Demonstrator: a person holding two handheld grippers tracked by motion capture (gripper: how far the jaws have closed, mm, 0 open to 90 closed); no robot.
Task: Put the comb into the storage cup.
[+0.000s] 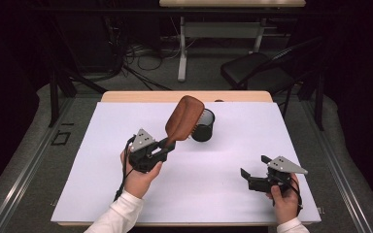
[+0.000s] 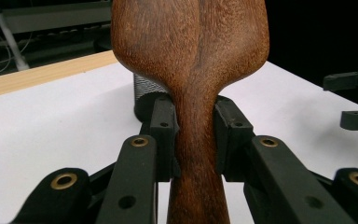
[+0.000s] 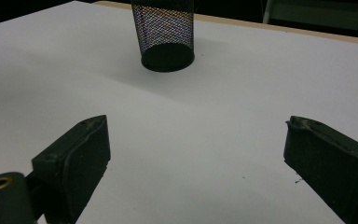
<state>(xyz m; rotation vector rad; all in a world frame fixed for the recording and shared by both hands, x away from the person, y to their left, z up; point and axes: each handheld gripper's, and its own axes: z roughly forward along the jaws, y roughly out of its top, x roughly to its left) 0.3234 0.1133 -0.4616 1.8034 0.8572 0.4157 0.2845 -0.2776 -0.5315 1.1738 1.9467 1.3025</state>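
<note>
White sheeting covers your table [image 1: 126, 194], with a strip of pale wood showing along the far edge. On it, toward the far middle, stands a black mesh pen cup [image 1: 203, 126], upright and open at the top. Your wooden hairbrush [image 1: 183, 119] is up off the table, its broad brown back facing the high camera and its head tilted over the cup's near rim, partly covering it; whether the two touch you cannot tell from these views. Your left gripper [image 1: 168, 144] is clamped tight on the narrow neck of the brush handle, both pads pressing the wood. Your right gripper [image 1: 253, 168] rests low at the near right, well apart from the cup, its jaws spread wide with nothing between them.
</note>
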